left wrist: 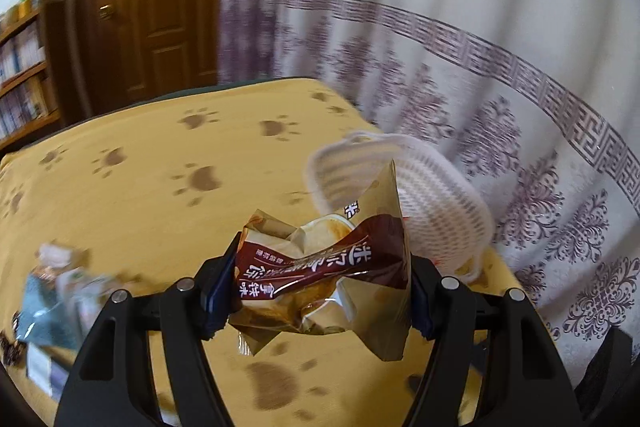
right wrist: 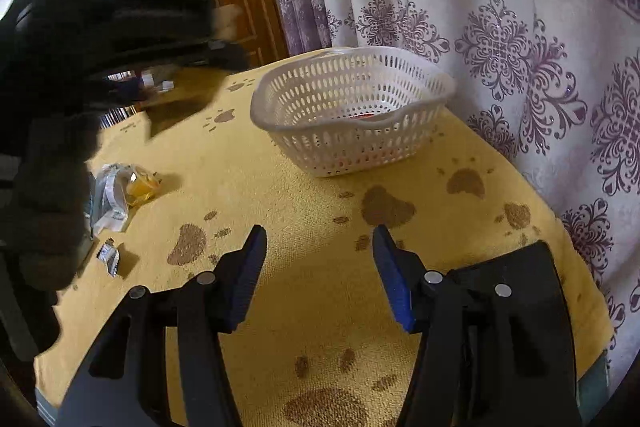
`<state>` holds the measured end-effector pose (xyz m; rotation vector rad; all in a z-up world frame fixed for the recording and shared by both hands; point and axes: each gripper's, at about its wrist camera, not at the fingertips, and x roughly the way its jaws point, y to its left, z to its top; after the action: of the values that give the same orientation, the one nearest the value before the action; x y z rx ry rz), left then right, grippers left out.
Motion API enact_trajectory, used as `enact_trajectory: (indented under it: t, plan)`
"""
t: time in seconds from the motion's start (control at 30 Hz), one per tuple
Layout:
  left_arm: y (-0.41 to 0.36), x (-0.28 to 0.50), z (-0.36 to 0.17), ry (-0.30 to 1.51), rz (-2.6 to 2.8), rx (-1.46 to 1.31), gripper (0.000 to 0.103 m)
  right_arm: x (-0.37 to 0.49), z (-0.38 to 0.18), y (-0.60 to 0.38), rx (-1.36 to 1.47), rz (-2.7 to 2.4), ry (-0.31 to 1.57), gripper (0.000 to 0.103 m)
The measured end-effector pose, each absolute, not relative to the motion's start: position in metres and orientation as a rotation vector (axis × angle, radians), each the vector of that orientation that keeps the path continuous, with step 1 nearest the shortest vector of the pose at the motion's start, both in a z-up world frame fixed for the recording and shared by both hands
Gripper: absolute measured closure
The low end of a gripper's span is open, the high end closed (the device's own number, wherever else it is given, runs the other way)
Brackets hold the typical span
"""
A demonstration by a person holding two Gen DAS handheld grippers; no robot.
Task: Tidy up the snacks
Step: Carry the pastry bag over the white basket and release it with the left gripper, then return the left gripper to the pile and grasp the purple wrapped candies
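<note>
Two claws: left claw [left wrist: 320, 291] clamps snack packet [left wrist: 320, 267] near basket [right wrist: 352, 115]; right claw [right wrist: 320, 267] gapes.

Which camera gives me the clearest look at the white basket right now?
The right wrist view: the white basket sits sharp and whole on the yellow cloth. In the left wrist view it is blurred and partly hidden by the brown snack packet.

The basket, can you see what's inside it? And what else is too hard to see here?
- White basket: right wrist view shows only a red glimpse through the holes; its wall hides the rest.
- Left wrist view: the brown snack packet in the left gripper covers the basket's front.
- Loose wrappers: blurred at the left edge there.
- Right gripper: open, empty.
</note>
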<state>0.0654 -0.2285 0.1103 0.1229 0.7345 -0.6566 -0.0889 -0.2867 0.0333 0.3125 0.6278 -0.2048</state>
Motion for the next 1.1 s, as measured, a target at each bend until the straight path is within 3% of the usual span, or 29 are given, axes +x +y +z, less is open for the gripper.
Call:
enact_trajectory:
  t: [0.27, 0.37, 0.83, 0.9, 1.1]
  plan:
    - [-0.289, 0.069, 0.105, 0.741, -0.751, 0.171, 0.032, -0.091, 0.030, -0.287, 0.333, -0.193, 0.628, 0.046]
    - [-0.296, 0.078, 0.102, 0.768, -0.756, 0.154, 0.023, -0.091, 0.029, -0.289, 0.357, -0.196, 0.634, 0.046]
    - [-0.262, 0.083, 0.104, 0.773, -0.700, 0.086, 0.020, -0.084, 0.027, -0.286, 0.332, -0.210, 0.661, 0.046]
    - [-0.255, 0.081, 0.106, 0.761, -0.688, 0.086, 0.020, -0.084, 0.027, -0.286, 0.325, -0.215, 0.661, 0.038]
    - [-0.232, 0.082, 0.110, 0.745, -0.652, 0.066, 0.019, -0.083, 0.028, -0.282, 0.301, -0.228, 0.665, 0.036]
